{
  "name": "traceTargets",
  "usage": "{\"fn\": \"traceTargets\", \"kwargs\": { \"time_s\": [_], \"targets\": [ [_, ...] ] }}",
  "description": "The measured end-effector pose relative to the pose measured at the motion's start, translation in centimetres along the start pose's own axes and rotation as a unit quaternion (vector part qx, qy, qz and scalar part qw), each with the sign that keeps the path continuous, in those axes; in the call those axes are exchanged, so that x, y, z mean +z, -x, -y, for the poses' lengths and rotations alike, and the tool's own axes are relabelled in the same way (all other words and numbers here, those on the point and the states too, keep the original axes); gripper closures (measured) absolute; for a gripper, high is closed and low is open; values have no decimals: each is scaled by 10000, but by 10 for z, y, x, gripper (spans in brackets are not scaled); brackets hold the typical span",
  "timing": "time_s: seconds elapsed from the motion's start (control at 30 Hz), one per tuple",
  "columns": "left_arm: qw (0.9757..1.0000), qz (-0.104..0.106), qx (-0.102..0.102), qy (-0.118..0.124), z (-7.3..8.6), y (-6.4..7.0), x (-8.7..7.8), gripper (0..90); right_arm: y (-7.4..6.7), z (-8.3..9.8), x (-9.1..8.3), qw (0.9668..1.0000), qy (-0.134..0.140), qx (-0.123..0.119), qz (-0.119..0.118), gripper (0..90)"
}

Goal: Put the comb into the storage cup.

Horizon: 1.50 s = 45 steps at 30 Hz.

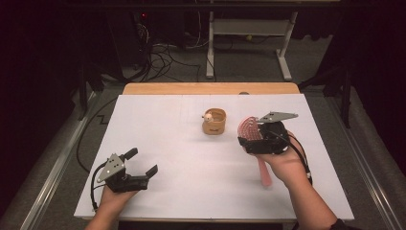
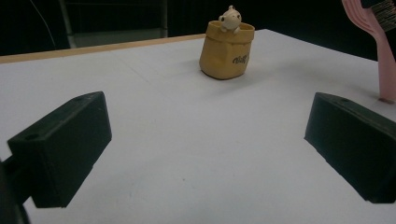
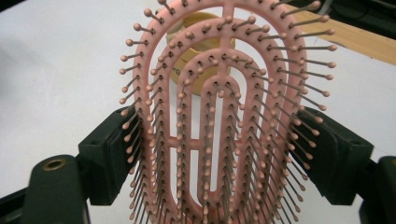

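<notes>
A pink vented hairbrush (image 1: 248,127) is held by its oval head in my right gripper (image 1: 252,137), right of the table's middle. Its handle (image 1: 264,173) slants down toward the person, and in the left gripper view the handle's end (image 2: 385,74) rests on the white surface. In the right gripper view the two black jaws press on the brush (image 3: 224,116) from both sides, bristles facing the camera. A small tan pot with a bear figure (image 1: 213,121) stands at the centre, just left of the brush. My left gripper (image 1: 142,162) sits open and empty at the near left, aimed at the pot (image 2: 227,50).
A white sheet (image 1: 182,153) covers the table, with a wooden strip (image 1: 210,88) showing at the far edge. Beyond the table are a white desk frame (image 1: 249,28) and cables on a grey floor.
</notes>
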<state>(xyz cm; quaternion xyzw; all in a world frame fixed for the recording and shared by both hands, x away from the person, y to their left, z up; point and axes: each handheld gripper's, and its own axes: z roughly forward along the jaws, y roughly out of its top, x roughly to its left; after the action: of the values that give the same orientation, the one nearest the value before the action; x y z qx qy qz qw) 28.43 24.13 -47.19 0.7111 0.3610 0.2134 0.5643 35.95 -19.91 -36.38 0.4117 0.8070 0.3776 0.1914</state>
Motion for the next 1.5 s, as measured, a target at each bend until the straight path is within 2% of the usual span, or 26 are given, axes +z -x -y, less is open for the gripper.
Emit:
{"fn": "traceTargets", "kwargs": {
  "time_s": [0.13,0.3,0.37,0.67,1.0,1.1,1.5],
  "targets": [
    [10000,6,-2,-7,0,0,0,11,1,3,-4,9997,247,8,2,205],
    [10000,20,-7,0,0,0,0,11,2,6,-7,9991,413,61,2,205],
    [10000,26,0,-3,0,0,0,11,2,9,-9,9983,581,87,3,205],
    [10000,15,-24,-6,0,-1,0,12,3,14,-14,9959,886,187,25,205],
    [10000,22,-44,0,0,-1,0,12,2,21,-18,9911,1292,305,64,204],
    [10000,19,-43,-2,1,-1,0,12,3,23,-20,9887,1453,371,82,204],
    [10000,26,-44,-3,1,-1,0,12,3,30,-24,9825,1803,428,169,204]
  ]
}}
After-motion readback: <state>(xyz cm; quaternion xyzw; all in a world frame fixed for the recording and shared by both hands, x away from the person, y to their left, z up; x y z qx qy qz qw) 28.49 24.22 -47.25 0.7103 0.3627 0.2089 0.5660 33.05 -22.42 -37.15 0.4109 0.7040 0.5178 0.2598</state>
